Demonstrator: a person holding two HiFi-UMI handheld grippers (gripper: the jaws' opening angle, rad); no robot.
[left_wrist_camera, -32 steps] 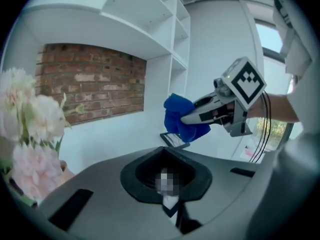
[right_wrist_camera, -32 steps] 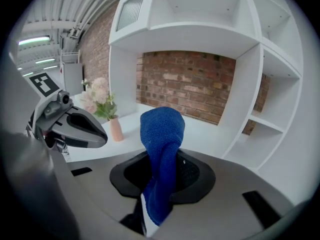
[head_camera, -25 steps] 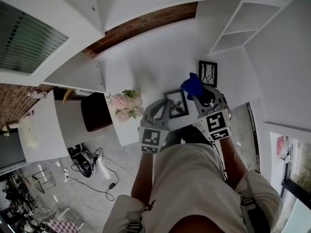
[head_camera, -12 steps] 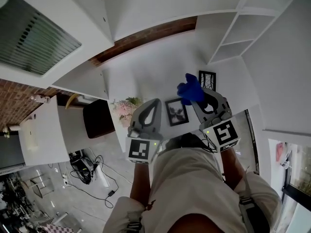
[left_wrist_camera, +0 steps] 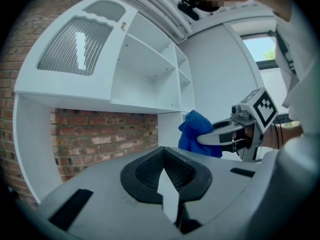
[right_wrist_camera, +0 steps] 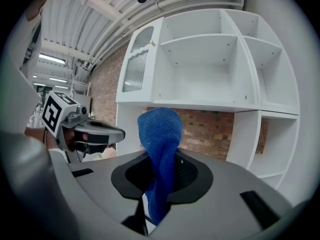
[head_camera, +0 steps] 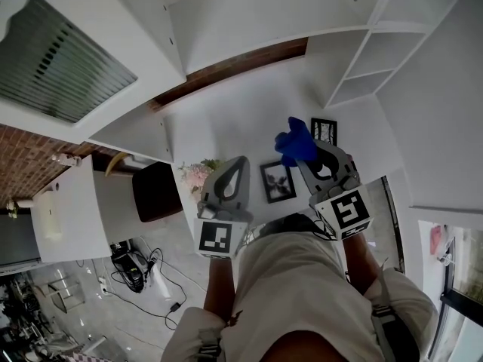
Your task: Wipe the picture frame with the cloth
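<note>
Table (head_camera: 241, 119): white, beneath wall shelves.
Left: flowers (head_camera: 196, 174).
Middle, near: picture frame (head_camera: 278, 181).
Right, farther: second frame (head_camera: 323, 130).

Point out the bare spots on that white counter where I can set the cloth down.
The widest bare patch of the counter lies behind the flowers and the picture frame, up to the brick wall. It is crowded along the front edge, around flowers and frame, and at the right by the second frame.

Head view overhead, gripper views forward (sharing shelves (right_wrist_camera: 200, 69))
</note>
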